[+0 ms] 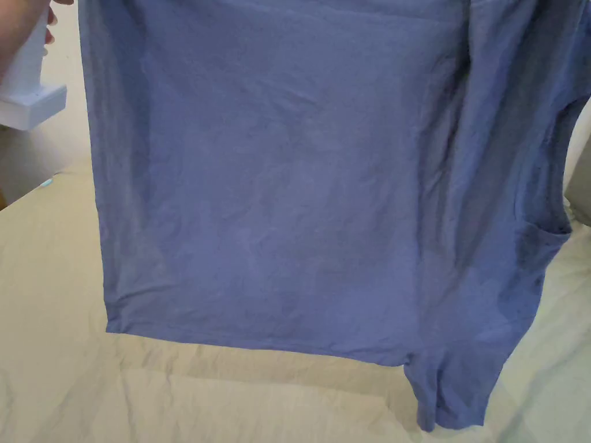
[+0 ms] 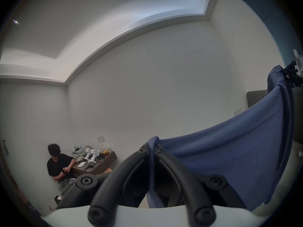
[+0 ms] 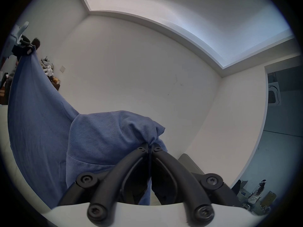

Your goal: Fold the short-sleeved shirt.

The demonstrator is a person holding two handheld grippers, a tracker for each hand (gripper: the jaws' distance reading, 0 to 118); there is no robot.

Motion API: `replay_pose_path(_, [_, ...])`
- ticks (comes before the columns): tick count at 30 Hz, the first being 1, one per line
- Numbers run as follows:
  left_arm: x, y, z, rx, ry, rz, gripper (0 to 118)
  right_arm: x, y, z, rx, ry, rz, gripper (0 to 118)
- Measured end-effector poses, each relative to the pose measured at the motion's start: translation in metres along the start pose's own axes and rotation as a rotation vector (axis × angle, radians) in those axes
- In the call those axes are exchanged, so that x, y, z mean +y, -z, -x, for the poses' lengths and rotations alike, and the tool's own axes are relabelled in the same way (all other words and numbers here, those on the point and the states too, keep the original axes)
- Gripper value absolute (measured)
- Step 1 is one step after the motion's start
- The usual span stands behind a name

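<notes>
I count one shirt (image 1: 277, 190), blue and short-sleeved, and two sets of tongs holding it up in the air. From my head view it hangs as a wide wrinkled sheet, its lower hem clear of the cream sheet-covered surface (image 1: 63, 323) below it, with one sleeve drooping lowest at the right. At the upper left of that view I see one hand (image 1: 20, 29) wrapped around a white tool body.

In the left gripper view, my left tongs (image 2: 151, 150) have both jaws pressed together on a stitched edge of the cloth, which bunches in a small loop above the tips and trails down between the jaws. The fabric then stretches away to the right, up to the other tool at the far edge of that view.

In the right gripper view, my right tongs (image 3: 149, 147) are likewise clamped on a gathered bunch of cloth, a puff of it piled just above the tips. Both tools point upward toward the ceiling, held well apart with the shirt spread between them.

One person (image 2: 58, 163) in a black top sits by the far wall beside one dark tabletop (image 2: 96, 163) carrying white devices.
</notes>
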State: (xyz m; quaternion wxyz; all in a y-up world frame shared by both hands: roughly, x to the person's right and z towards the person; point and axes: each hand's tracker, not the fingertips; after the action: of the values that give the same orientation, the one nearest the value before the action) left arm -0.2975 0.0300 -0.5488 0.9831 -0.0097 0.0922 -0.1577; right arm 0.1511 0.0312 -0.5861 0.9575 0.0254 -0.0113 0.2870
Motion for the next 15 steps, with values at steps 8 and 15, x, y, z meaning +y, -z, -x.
replay_pose_path(8, [-0.026,0.063,-0.018,-0.007,0.005,0.043,2,-0.023,0.061,0.027,-0.014,-0.013,0.038,4])
replay_pose_path(15, [-0.099,0.081,-0.036,-0.038,0.026,0.129,2,-0.081,0.063,0.071,0.074,-0.007,0.098,4])
